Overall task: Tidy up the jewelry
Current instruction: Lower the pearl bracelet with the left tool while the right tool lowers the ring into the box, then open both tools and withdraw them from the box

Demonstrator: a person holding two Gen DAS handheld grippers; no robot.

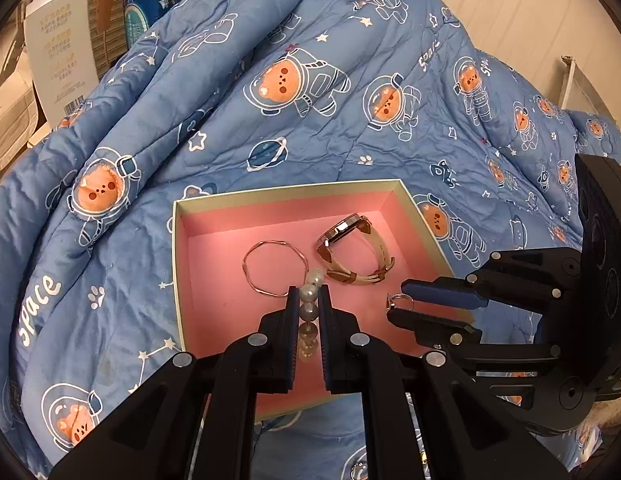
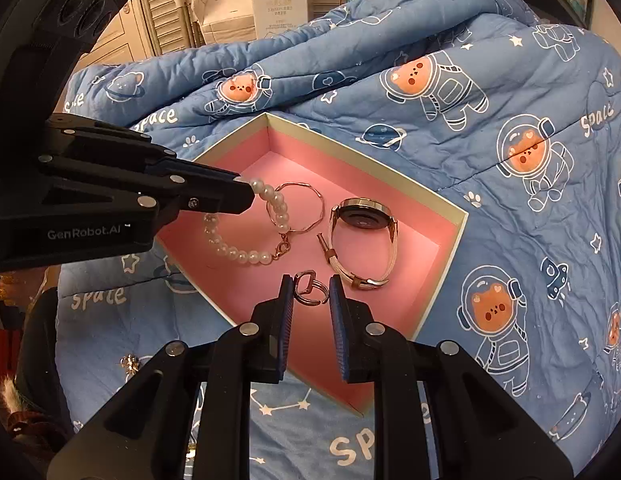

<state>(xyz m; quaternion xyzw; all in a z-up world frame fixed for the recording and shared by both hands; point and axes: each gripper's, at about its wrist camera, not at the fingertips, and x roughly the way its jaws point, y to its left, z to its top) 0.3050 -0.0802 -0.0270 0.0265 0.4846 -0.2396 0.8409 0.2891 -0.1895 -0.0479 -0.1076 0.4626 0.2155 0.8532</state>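
Under everything I see the blue quilt (image 1: 214, 92), printed with orange bear astronauts, stars and the word "space", rumpled into folds behind the work area. On it sits the open box (image 2: 434, 192), cream outside with a pink lining, and all the jewelry is either in it or held above it.

The watch (image 2: 362, 236) is the biggest piece: a round dark dial in a rose-gold case, on a pale strap with a tan buckle tab, lying on its side toward the box's right half. Just left of it lies the thin bangle (image 2: 310, 208), a slightly wavy rose-gold wire hoop, flat on the lining.

My left gripper (image 1: 308, 294) is pinching the pearl bracelet (image 2: 238, 252), white round beads with a gold clasp; the strand droops from the tips onto the pink floor, its loop overlapping the bangle.

My right gripper (image 2: 310, 290) is clamped on the ring (image 2: 308, 292), a small rose-gold band, held over the box's near edge.
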